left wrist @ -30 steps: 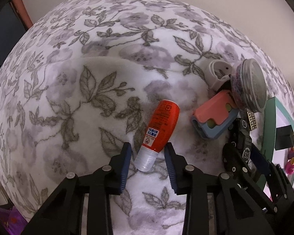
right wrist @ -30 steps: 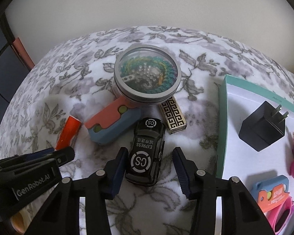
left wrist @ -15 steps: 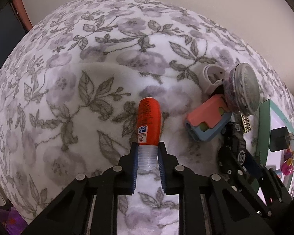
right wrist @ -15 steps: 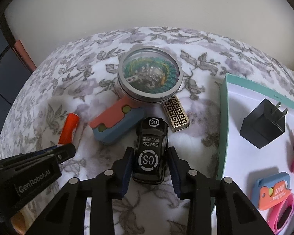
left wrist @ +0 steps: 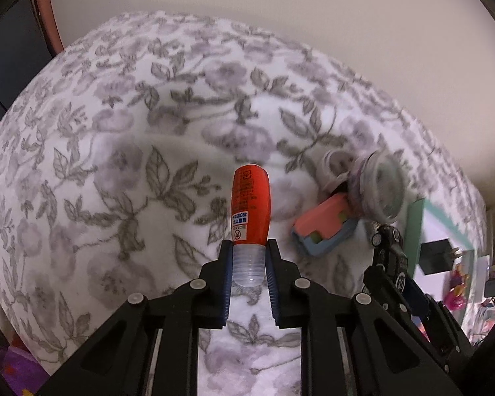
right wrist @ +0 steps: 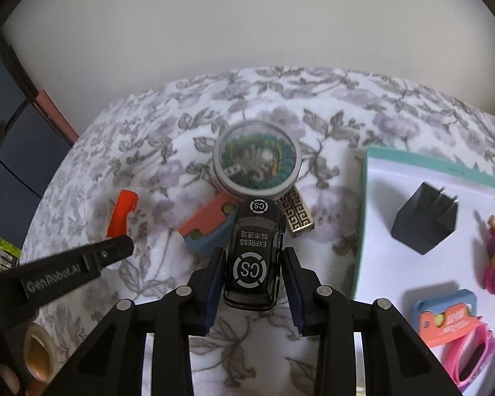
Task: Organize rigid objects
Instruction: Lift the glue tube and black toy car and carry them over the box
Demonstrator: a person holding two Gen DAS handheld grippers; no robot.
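The left gripper [left wrist: 249,265] is clamped on the orange tube's [left wrist: 250,208] ribbed clear cap, the right gripper [right wrist: 252,272] on the glossy black toy car's [right wrist: 254,250] flanks, both light, stiff, probably slippery, above the floral surface [left wrist: 115,165].

Soft, even indoor light, somewhat dim, with a faint purple cast. No glare beyond a small highlight on the glossy black toy car [right wrist: 251,257] between the right jaws. Only weak shadows on the grey-flowered white fleece cloth [left wrist: 115,171] beyond the left jaws. Strong fisheye bending, with black corners. Motion blur on the round clear-lidded metal tin [right wrist: 256,160] ahead of the right jaws; blurred too right of the left jaws [left wrist: 376,184].
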